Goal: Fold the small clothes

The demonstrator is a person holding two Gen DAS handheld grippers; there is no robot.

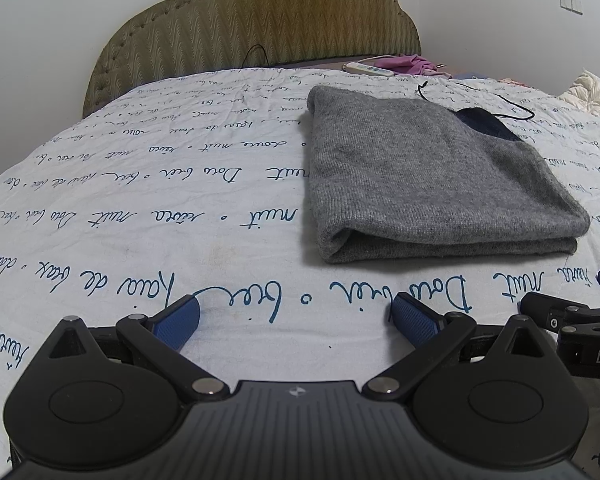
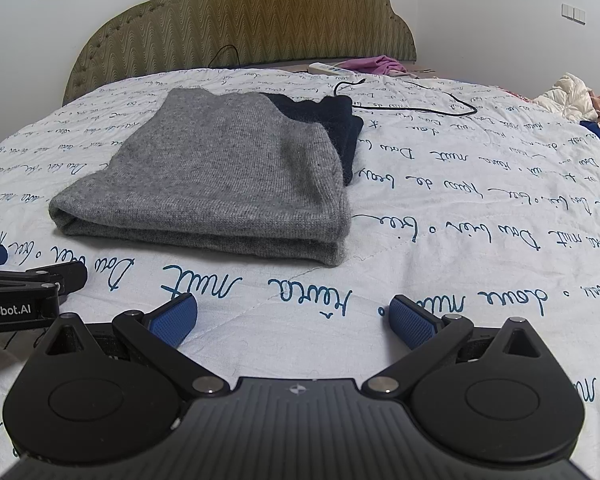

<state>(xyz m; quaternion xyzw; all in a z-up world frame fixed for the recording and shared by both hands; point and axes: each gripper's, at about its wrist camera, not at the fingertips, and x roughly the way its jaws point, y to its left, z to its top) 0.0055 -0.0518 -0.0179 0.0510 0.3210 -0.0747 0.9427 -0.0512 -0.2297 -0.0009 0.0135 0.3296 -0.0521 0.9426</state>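
Note:
A grey knit garment [image 1: 420,176] lies folded flat on the white bedspread with blue script; it also shows in the right wrist view [image 2: 228,172]. A dark navy garment [image 2: 332,124] lies under its far edge and peeks out in the left wrist view [image 1: 486,122]. My left gripper [image 1: 296,318] is open and empty, low over the bedspread in front of the grey fold. My right gripper [image 2: 294,316] is open and empty, just right of the left one, in front of the fold. Each gripper's side shows in the other's view.
A padded olive headboard [image 1: 260,20] stands at the far end. A black cable [image 2: 412,100] trails across the bedspread behind the garments. A white power strip [image 2: 328,67] and purple cloth [image 2: 376,65] lie near the headboard. A pile of clothes [image 2: 572,98] sits at the right.

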